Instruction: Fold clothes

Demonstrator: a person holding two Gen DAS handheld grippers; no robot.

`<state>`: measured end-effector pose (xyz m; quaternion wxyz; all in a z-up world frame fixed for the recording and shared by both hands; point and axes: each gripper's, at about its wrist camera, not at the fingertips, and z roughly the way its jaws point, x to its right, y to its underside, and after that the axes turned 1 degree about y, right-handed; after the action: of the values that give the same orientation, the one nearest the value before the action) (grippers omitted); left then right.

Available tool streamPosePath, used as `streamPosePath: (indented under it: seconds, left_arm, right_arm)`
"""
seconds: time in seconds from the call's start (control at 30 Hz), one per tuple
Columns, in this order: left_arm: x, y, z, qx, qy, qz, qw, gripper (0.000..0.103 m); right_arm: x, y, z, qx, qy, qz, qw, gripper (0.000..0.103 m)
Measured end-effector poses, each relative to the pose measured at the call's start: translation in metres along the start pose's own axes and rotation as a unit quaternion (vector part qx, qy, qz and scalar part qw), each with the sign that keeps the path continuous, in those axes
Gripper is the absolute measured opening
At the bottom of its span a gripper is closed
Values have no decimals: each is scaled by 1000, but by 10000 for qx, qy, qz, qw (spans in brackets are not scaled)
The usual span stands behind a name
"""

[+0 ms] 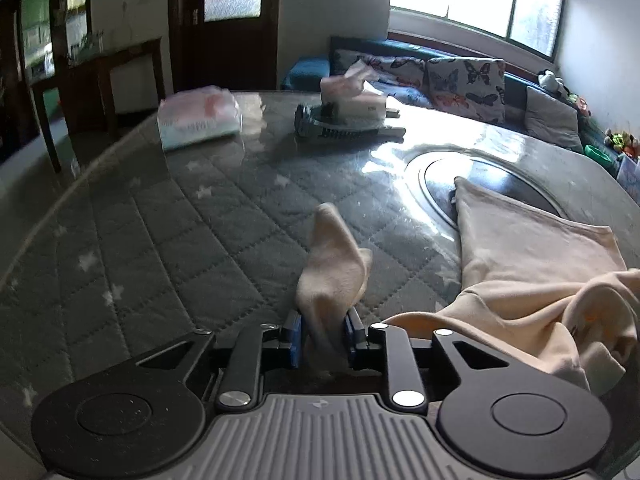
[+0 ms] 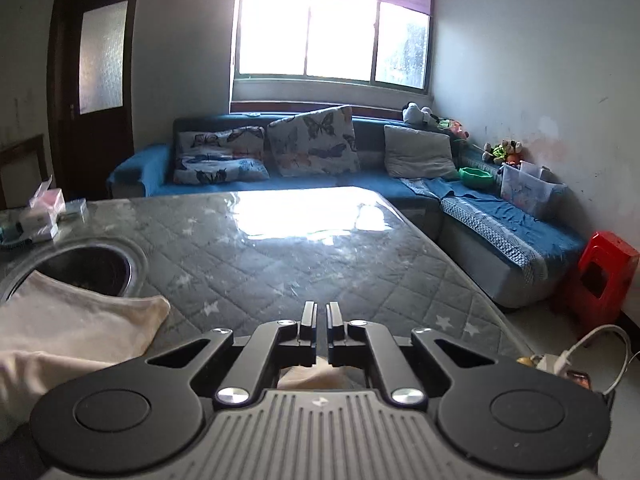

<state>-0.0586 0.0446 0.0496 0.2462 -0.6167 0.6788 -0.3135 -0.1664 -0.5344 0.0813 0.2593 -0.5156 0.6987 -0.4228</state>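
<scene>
My left hand-held gripper (image 1: 324, 334) has a bunched fold of the cream-coloured soft cotton garment (image 1: 532, 264) standing up between its blue-padded fingers (image 1: 295, 338); cloth fills the gap, but whether the pads press on it I cannot tell; the rest of the garment lies crumpled to the right on the grey quilted star-print surface under clear plastic (image 1: 168, 240), one edge reaching over the round dark metal inset (image 1: 480, 184); my right hand-held gripper (image 2: 320, 316) has its fingers drawn nearly together, nothing between the tips, a bit of cream cloth visible below behind the jaws; the garment (image 2: 76, 320) lies to its left in that view, partly over the same inset (image 2: 88, 268); far side of the surface: a pink-and-white plastic pack (image 1: 198, 118) and a tissue box with tissue pulled up (image 1: 352, 94); beyond, a blue corner sofa (image 2: 500, 216) with butterfly-print cushions (image 2: 316, 140); a red plastic stool (image 2: 600, 268) on the floor at right.
</scene>
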Motion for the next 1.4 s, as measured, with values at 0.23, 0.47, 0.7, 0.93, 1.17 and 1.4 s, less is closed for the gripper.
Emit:
streamPosePath:
  seconds: [0.23, 0.47, 0.7, 0.93, 1.17, 1.4]
  left_arm:
    - [11, -3, -34, 489, -15, 516, 9975, 36]
    - [68, 6, -52, 643, 1040, 1303, 9839, 36]
    - [129, 15, -36, 353, 1922, 1943, 9613, 36]
    - [153, 22, -21, 145, 2201, 2169, 9510, 45]
    - [159, 25, -5, -64, 2339, 2250, 9459, 32]
    - [152, 28, -9, 28, 2271, 2147, 9499, 1]
  right_arm:
    - [-35, -3, -4, -72, -694, -474, 9964, 11]
    - [-91, 0, -4, -267, -1848, -1010, 9772, 20]
    - [-152, 9, -18, -476, -2916, -1807, 9381, 22]
    - [-193, 25, -31, -710, -3543, -2405, 9009, 23]
    - [-222, 39, -22, -926, -3730, -2648, 8844, 23]
    - [-227, 50, -22, -979, -3545, -2811, 8864, 6]
